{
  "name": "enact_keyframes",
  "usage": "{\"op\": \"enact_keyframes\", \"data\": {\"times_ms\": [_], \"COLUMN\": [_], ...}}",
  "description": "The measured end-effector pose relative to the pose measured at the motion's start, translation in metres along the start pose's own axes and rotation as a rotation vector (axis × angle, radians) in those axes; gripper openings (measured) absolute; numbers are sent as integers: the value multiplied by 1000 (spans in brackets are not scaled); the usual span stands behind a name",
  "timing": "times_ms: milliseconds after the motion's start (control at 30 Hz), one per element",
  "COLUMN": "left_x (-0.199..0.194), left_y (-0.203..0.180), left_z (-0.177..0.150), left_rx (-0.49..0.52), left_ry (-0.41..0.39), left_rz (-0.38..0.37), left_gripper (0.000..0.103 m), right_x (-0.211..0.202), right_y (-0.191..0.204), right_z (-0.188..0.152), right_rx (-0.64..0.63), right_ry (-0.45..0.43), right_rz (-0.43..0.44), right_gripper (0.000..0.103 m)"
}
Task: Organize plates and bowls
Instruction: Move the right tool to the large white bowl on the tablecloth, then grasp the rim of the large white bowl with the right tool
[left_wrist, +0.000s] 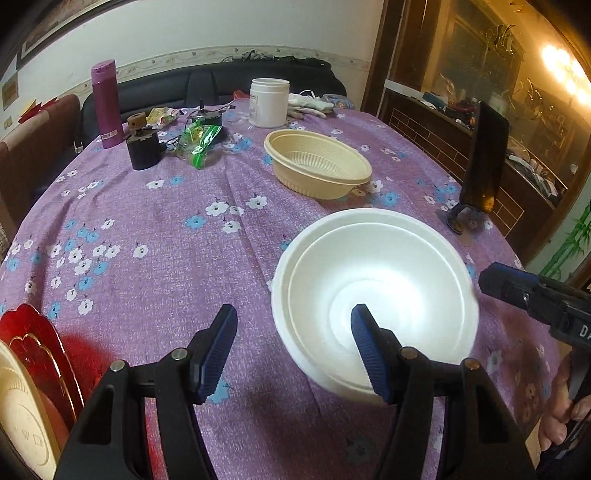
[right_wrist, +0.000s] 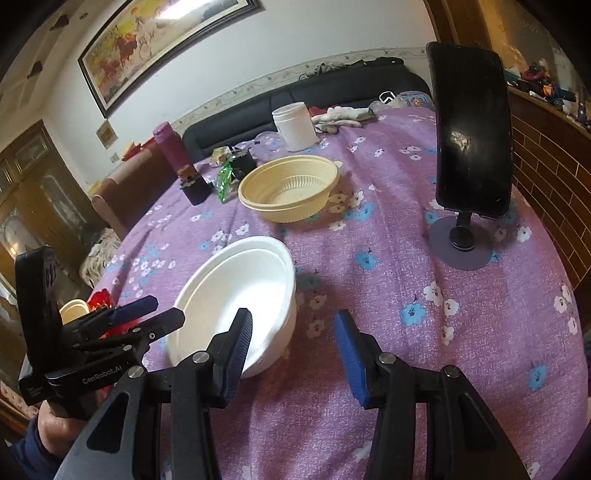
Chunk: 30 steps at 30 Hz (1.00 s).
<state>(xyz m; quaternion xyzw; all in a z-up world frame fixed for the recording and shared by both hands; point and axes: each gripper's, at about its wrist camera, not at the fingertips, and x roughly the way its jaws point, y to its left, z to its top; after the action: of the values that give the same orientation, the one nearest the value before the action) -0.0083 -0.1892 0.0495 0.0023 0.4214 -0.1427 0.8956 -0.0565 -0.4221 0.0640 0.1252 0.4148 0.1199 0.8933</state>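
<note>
A white foam bowl (left_wrist: 373, 295) (right_wrist: 236, 295), with a second rim showing inside it, sits on the purple flowered tablecloth (left_wrist: 166, 240). My left gripper (left_wrist: 295, 350) is open just left of it; its right finger (left_wrist: 369, 354) overlaps the bowl's near rim, and nothing is pressed between the pads. My right gripper (right_wrist: 295, 350) is open at the bowl's right side, its left finger (right_wrist: 238, 350) in front of the bowl wall. A ribbed cream bowl (left_wrist: 317, 162) (right_wrist: 288, 188) stands farther back. A red plate (left_wrist: 33, 339) and a cream plate (left_wrist: 18, 406) lie at the near left edge.
A black phone on a stand (left_wrist: 484, 158) (right_wrist: 472, 129) rises at the right. At the back stand a white jar (left_wrist: 269, 101), a purple bottle (left_wrist: 106, 103), a small black pot (left_wrist: 142, 151), a green wrapper (left_wrist: 199, 140) and gloves (left_wrist: 310, 105). A dark sofa runs behind the table.
</note>
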Motion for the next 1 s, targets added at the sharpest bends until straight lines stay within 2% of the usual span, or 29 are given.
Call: {"op": "enact_keyframes", "data": {"times_ms": [400, 467, 567, 633, 1000], "left_x": [19, 25, 30, 32, 25], "left_y": [-3, -5, -8, -11, -20], "left_z": [2, 2, 1, 0, -2], "left_rx": [33, 44, 52, 63, 98], "left_ry": [12, 20, 34, 35, 6], "left_rz": [73, 76, 62, 59, 67], "left_gripper": [62, 56, 43, 39, 38], "right_x": [20, 24, 31, 34, 34], "right_y": [10, 9, 6, 4, 3], "right_z": [3, 2, 0, -2, -3], "right_rx": [-6, 2, 21, 36, 44], "right_ry": [42, 53, 76, 80, 66], "right_rz": [3, 5, 15, 25, 31], "right_gripper": [49, 31, 19, 18, 17]}}
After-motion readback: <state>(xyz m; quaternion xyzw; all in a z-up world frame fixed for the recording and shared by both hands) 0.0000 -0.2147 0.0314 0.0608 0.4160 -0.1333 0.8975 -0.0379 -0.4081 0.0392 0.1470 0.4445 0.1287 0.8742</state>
